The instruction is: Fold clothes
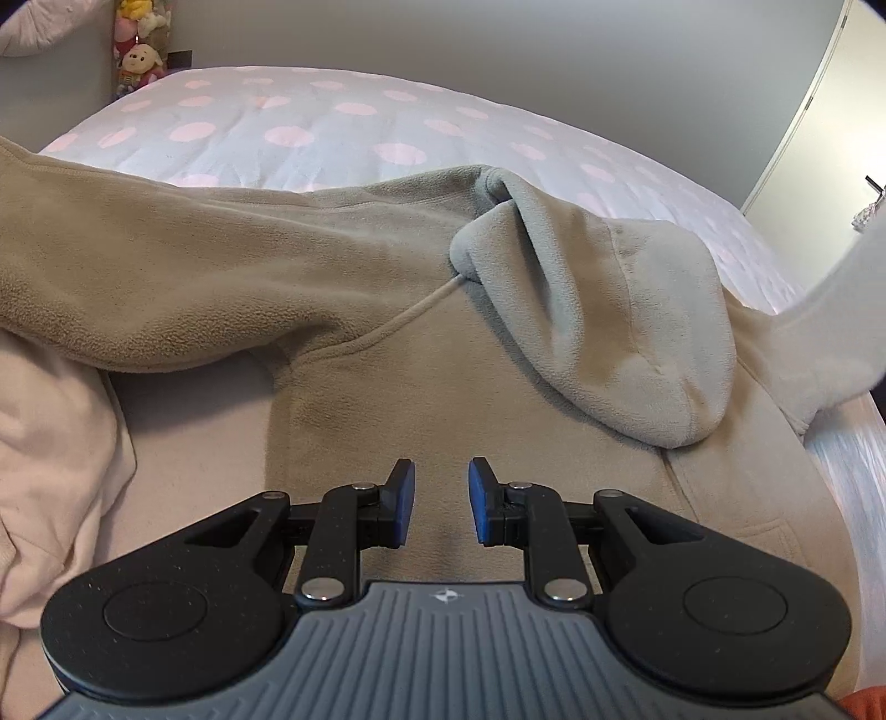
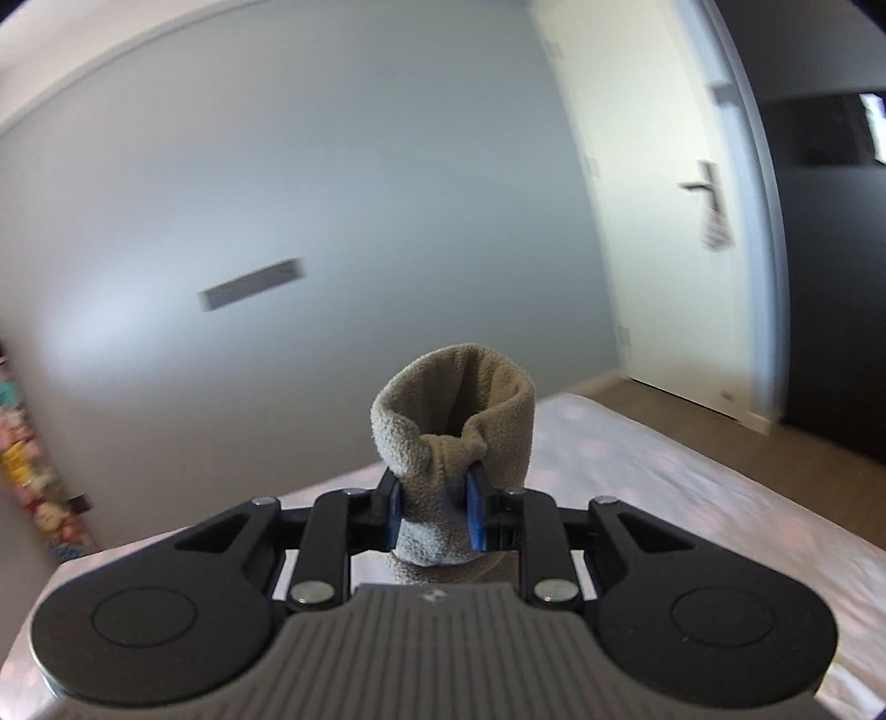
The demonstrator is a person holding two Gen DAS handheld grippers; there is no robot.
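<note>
A beige fleece hoodie [image 1: 387, 387] lies spread on the bed, its hood [image 1: 609, 332] flopped over the chest and one sleeve [image 1: 138, 266] stretched out to the left. My left gripper [image 1: 441, 501] hovers just above the hoodie's body, open, with nothing between its blue pads. The other sleeve [image 1: 830, 332] rises off the bed at the right edge, blurred. In the right wrist view my right gripper [image 2: 433, 512] is shut on that sleeve's cuff [image 2: 454, 415], which sticks up past the fingers, high over the bed and facing the wall.
The bed cover [image 1: 304, 127] is white with pink dots. A pale pink garment [image 1: 50, 471] lies bunched at the left. Plush toys [image 1: 141, 50] stand in the far left corner. A white door [image 2: 664, 221] is to the right, beside a wood floor [image 2: 692, 421].
</note>
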